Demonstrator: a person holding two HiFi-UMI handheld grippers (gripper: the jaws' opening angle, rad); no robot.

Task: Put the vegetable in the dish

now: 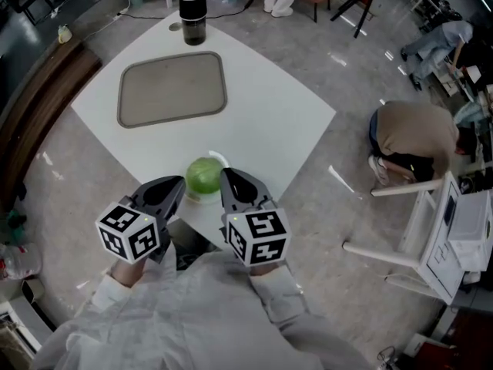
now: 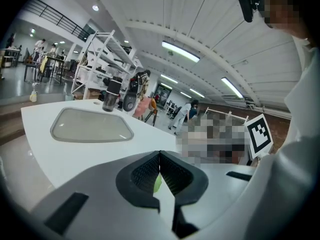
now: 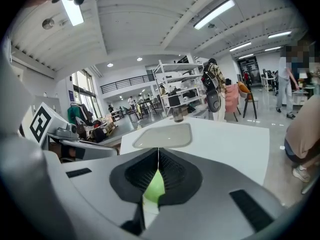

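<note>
The cabbage [image 1: 205, 176] sits at the 6 o'clock edge of the surface [image 1: 269, 122], flanked by the left gripper [image 1: 182, 182] at 9 o'clock and the right gripper [image 1: 225, 176] at 3 o'clock. Both pairs of jaws are pressed together on nothing. The dish [image 1: 172, 89] lies well apart at 11 o'clock. The cabbage is round and looks wide for one pair of jaws, so a nudge from closed tips could roll it off the near edge. Squeezed between the two grippers, it may slip out mid-carry. An overshoot past the dish risks tipping the bottle [image 1: 192, 13] at 12 o'clock.
</note>
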